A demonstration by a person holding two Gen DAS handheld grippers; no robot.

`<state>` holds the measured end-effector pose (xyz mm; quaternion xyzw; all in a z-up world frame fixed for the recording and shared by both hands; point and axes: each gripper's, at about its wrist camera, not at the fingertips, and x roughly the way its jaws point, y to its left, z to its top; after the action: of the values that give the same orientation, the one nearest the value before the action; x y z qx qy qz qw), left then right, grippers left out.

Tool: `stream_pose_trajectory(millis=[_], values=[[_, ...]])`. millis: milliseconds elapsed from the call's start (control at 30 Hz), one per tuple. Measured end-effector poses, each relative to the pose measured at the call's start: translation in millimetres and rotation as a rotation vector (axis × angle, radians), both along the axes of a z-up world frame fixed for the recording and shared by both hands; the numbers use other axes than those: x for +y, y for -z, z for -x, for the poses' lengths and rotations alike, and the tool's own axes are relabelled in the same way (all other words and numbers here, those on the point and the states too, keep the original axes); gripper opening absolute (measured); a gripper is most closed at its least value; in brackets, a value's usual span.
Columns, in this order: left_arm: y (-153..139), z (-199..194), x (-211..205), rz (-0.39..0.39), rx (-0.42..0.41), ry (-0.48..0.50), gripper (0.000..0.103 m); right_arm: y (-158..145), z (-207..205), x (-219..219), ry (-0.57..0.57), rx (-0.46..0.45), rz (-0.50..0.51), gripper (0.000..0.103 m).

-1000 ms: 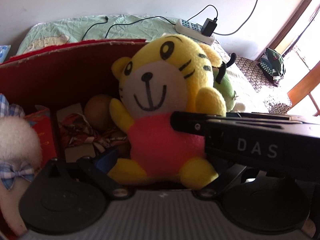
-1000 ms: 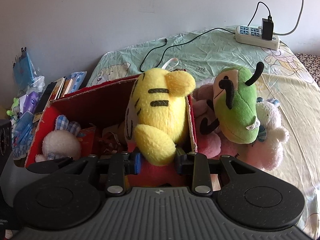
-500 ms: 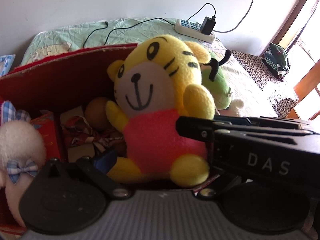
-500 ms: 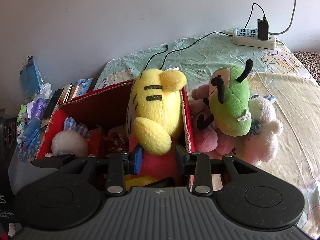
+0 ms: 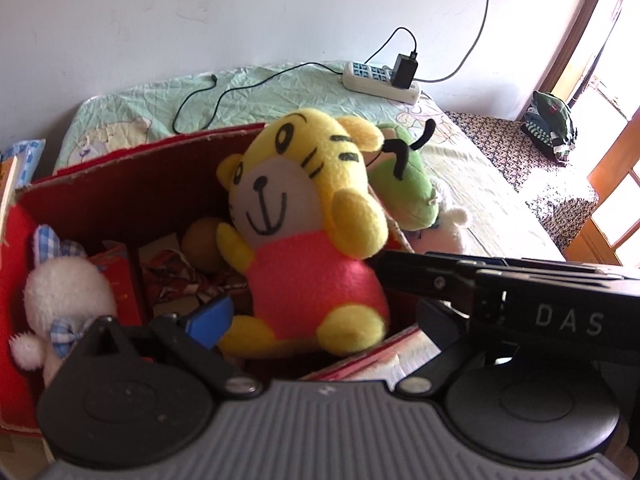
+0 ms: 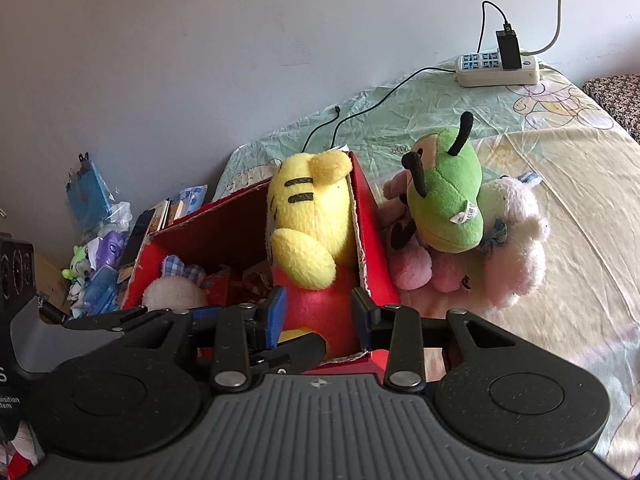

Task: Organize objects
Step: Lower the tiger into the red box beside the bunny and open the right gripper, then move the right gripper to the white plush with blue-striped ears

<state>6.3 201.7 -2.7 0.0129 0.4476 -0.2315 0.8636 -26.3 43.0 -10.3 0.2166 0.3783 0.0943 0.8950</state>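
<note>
The right claw (image 6: pixel 318 314) hangs over the near edge of the red box (image 6: pixel 370 236), its fingers spread on either side of the tiger plush (image 6: pixel 308 220) without clearly pressing it. The tiger plush (image 5: pixel 308 240) sits upright in the box's right end, next to a white bunny (image 5: pixel 64 292). The left claw (image 5: pixel 320 320) also stands apart, by the tiger's feet. A green plush (image 6: pixel 448 196) lies on the bed (image 6: pixel 560 140) just outside the box.

Tiger plush (image 5: pixel 308 240) fills the box's (image 6: pixel 370 216) right end; middle open.
</note>
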Motion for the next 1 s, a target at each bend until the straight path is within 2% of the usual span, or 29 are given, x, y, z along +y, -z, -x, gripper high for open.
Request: stream_pose_trajectory(millis=[567, 1000], values=[[1.1, 17.5, -10.7, -0.077, -0.023, -0.018, 0.098, 11.8, 20.6, -23.9, 0.065, -0.011, -0.044, 0.039], [1.1, 22.7, -27.2, -0.121, -0.002, -0.146, 0.098, 25.6, 12.9, -58.3, -0.04, 0.021, -0.085, 0.039]])
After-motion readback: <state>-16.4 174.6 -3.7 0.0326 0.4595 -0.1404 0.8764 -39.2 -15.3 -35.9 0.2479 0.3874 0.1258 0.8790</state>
